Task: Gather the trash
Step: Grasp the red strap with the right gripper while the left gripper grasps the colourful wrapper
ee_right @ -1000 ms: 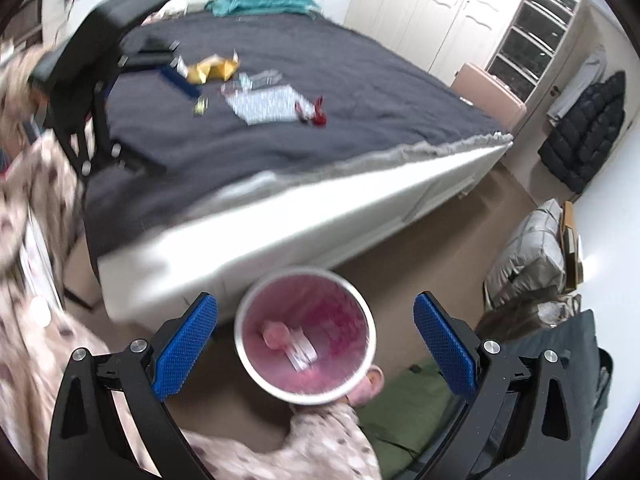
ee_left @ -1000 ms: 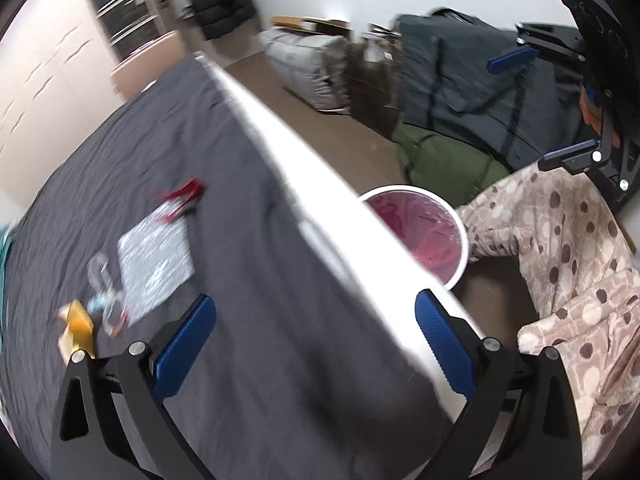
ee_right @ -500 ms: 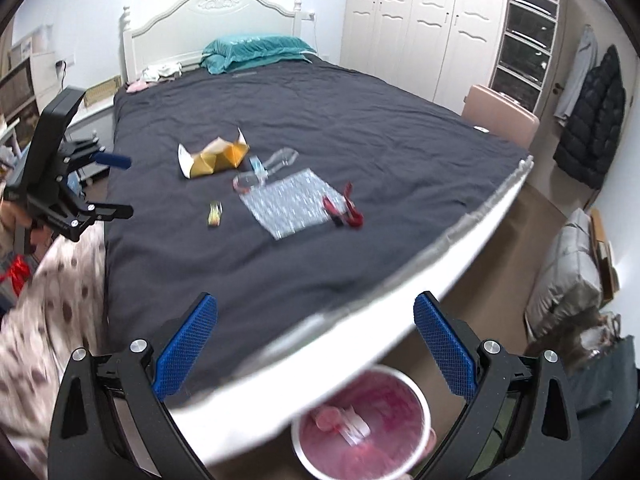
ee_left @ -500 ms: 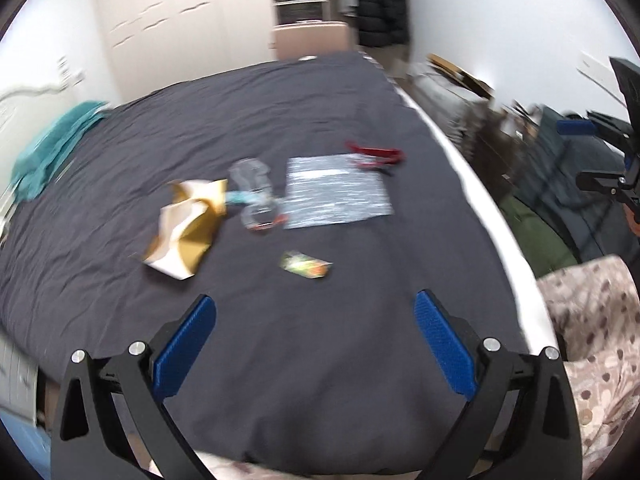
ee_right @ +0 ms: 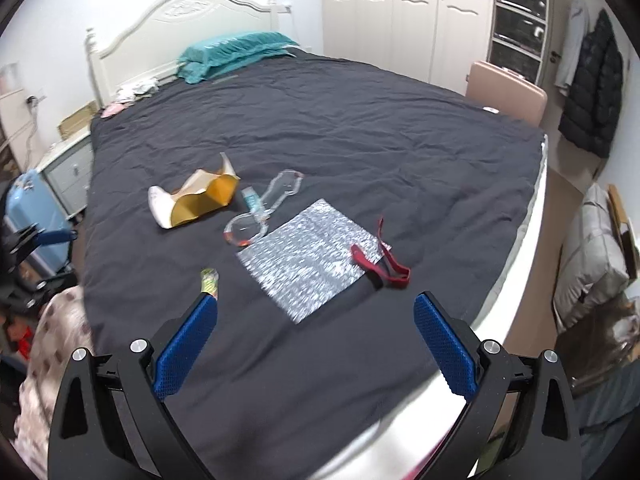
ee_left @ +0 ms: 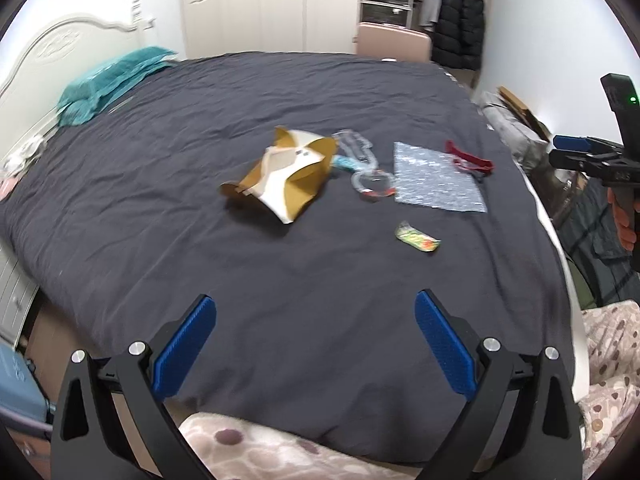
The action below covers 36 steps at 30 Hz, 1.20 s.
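Observation:
Trash lies on the dark bed cover (ee_left: pixel 280 280): a torn gold and white paper box (ee_left: pixel 286 174) (ee_right: pixel 192 200), a clear plastic package (ee_left: pixel 366 164) (ee_right: pixel 264 210), a silver bubble sheet (ee_left: pixel 434 182) (ee_right: pixel 312 258), a red strap (ee_left: pixel 468 158) (ee_right: pixel 382 266) and a small green and yellow wrapper (ee_left: pixel 418 238) (ee_right: pixel 210 280). My left gripper (ee_left: pixel 314 346) is open and empty above the bed's near edge. My right gripper (ee_right: pixel 314 346) is open and empty, just short of the silver sheet; the wrapper lies by its left fingertip.
A teal pillow (ee_right: pixel 236 50) and white headboard (ee_right: pixel 180 16) stand at the bed's head. White wardrobes (ee_left: pixel 272 4), a pink chair (ee_right: pixel 506 92) and a dark coat (ee_right: pixel 596 80) are beyond. Bags (ee_right: pixel 592 264) lie on the floor to the right. A blue case (ee_right: pixel 36 220) stands on the left.
Both grippers swung away from the pink-lined bin on the floor up to the bed. The bin has left both views. Both stay open and empty.

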Available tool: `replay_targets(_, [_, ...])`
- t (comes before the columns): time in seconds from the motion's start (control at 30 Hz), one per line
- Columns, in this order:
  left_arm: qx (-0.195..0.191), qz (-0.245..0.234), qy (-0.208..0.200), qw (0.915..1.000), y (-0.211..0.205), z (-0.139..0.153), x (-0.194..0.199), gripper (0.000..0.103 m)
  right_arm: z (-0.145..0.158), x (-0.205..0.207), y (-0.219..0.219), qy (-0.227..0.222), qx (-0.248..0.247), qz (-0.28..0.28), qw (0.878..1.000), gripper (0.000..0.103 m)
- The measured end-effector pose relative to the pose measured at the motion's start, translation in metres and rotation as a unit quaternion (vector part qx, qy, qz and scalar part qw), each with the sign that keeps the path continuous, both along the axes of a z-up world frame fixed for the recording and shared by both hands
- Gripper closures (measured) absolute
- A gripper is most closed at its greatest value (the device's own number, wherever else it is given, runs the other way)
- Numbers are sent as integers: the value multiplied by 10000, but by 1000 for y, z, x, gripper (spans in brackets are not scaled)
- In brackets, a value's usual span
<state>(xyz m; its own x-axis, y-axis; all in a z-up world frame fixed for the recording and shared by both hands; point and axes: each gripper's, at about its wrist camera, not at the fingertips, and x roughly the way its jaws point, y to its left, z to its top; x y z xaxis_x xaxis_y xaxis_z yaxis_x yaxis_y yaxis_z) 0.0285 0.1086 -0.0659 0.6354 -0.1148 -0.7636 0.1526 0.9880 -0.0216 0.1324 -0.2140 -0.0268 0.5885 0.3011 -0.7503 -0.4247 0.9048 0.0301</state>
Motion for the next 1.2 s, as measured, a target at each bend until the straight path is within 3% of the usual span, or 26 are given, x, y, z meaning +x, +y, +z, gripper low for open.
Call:
replay_targets(0.13, [-175, 254, 35, 9995, 20, -5, -2, 5, -15, 32, 4, 162, -30, -138, 9998, 8])
replay_targets(0.27, [-244, 378, 70, 9990, 32, -10, 0, 5, -31, 61, 7, 167, -479, -74, 9987, 11])
replay_targets(0.43, [-417, 518, 146, 9977, 40, -16, 9, 5, -63, 95, 15, 402, -1583, 400, 9858, 36])
replay_targets(0.53, [-596, 612, 115, 9963, 40, -16, 13, 5, -77, 109, 14, 587, -1914, 607, 9779, 42])
replay_targets(0.9, [-749, 520, 120, 9958, 23, -16, 32, 5, -103, 129, 15, 947, -2058, 876, 9700, 69])
replay_targets(0.97, [-760, 474, 129, 9959, 19, -17, 34, 5, -103, 130, 14, 953, -1966, 851, 9721, 72])
replay_targets(1.07, [-755, 392, 169, 9962, 11, -19, 38, 5, -102, 129, 12, 1050, -1806, 828, 9744, 89])
replay_targets(1.2, [-735, 249, 212, 9968, -1, -19, 41, 5, -93, 125, 7, 1067, -1456, 711, 9810, 96])
